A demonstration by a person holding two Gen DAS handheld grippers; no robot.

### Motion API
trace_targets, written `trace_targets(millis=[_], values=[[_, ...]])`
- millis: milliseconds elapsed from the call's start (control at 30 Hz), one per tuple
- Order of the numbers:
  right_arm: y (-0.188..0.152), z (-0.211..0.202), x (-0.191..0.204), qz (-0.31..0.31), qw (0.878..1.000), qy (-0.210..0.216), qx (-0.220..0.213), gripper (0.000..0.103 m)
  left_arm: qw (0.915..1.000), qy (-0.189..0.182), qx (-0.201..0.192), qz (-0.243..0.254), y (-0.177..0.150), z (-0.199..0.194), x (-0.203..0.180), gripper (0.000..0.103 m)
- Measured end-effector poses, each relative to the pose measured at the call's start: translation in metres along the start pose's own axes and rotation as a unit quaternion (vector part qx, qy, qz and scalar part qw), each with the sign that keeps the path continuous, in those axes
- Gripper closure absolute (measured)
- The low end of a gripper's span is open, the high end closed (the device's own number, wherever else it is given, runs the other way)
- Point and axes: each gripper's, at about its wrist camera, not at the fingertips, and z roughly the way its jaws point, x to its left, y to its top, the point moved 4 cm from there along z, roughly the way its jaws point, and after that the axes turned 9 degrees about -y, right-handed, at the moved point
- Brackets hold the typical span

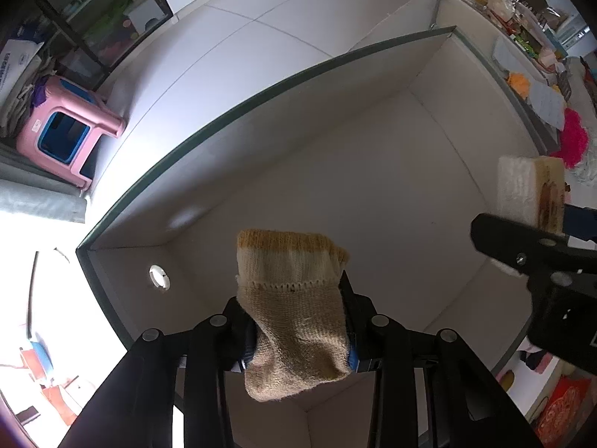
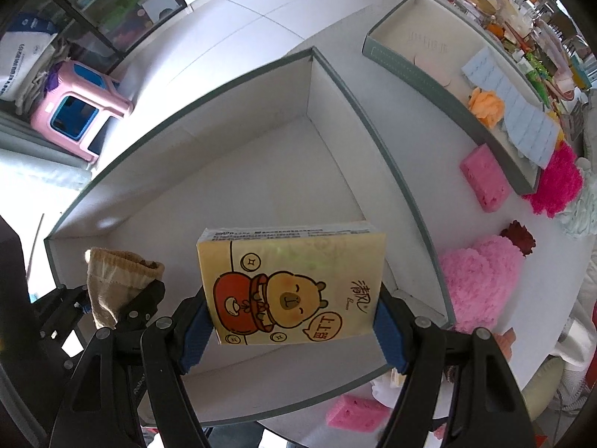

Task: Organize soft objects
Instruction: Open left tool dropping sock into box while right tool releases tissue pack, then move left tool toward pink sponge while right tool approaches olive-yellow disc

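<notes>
While both claws hang over the empty box [image 2: 335,86], each carries one soft item for dropping in.
Left gripper [image 1: 298,332] pinches a beige sock [image 1: 294,313] mid-body, cuff up; right gripper [image 2: 294,321] clamps a tissue pack [image 2: 294,287] by its side edges, face up, likely to lay flat. Pink sponges [image 2: 485,179] wait right of the box.

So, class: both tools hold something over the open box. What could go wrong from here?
1. The left tool pinches the beige sock only mid-length; its limp ends could snag on the box rim.
2. The right tool grips the tissue pack at its lower edges, so it might slip or tilt.
3. The tools sit close together and could bump.
</notes>
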Motion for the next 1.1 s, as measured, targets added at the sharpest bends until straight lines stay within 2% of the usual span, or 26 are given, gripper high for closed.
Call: trace_targets(millis=[100, 167, 300, 333, 367, 400, 433, 533, 667, 767, 867, 967, 1100], values=[[0.0, 0.002, 0.001, 0.0, 1.0, 0.008, 0.004, 0.025, 0.9996, -0.007, -0.026, -0.002, 0.001, -0.006, 0.0, 0.021], [0.0, 0.004, 0.0, 0.002, 1.0, 0.018, 0.007, 0.023, 0.9986, -0.015, -0.051, 0.001, 0.002, -0.014, -0.001, 0.019], [-0.003, 0.003, -0.001, 0.005, 0.999, 0.036, -0.001, 0.015, 0.9977, -0.034, -0.059, -0.002, 0.002, -0.02, -0.001, 0.019], [-0.004, 0.001, -0.003, 0.009, 0.999, 0.038, -0.008, 0.005, 0.9972, -0.038, -0.064, -0.005, 0.002, -0.022, 0.0, 0.019], [-0.005, -0.001, -0.005, 0.014, 0.999, 0.041, -0.014, 0.0, 0.9958, -0.045, -0.079, -0.01, 0.002, -0.028, 0.002, 0.019], [-0.006, -0.003, -0.007, 0.02, 0.998, 0.047, -0.022, 0.0, 0.9942, -0.05, -0.094, -0.014, 0.002, -0.035, 0.002, 0.015], [-0.006, -0.005, -0.009, 0.027, 0.998, 0.055, -0.029, 0.0, 0.9931, -0.05, -0.105, -0.013, 0.0, -0.042, 0.001, 0.0], [-0.008, -0.013, -0.018, 0.048, 0.995, 0.073, -0.049, 0.0, 0.9839, -0.062, -0.167, -0.009, -0.001, -0.067, 0.001, 0.0], [-0.014, -0.029, -0.036, 0.087, 0.989, 0.092, -0.082, 0.0, 0.9765, -0.072, -0.202, 0.015, 0.0, -0.089, -0.01, 0.0], [-0.025, -0.042, -0.055, 0.118, 0.982, 0.102, -0.103, 0.0, 0.9777, -0.081, -0.191, 0.035, -0.001, -0.091, -0.021, 0.0], [-0.042, -0.048, -0.065, 0.134, 0.979, 0.105, -0.11, 0.0, 0.9827, -0.081, -0.155, 0.059, 0.0, -0.085, -0.04, 0.0], [-0.069, -0.043, -0.086, 0.157, 0.978, 0.102, -0.098, 0.0, 0.9844, -0.091, -0.114, 0.099, -0.01, -0.078, -0.07, 0.0], [-0.109, -0.03, -0.119, 0.204, 0.972, 0.089, -0.075, 0.0, 0.9794, -0.1, -0.06, 0.165, -0.034, -0.065, -0.114, 0.0]])
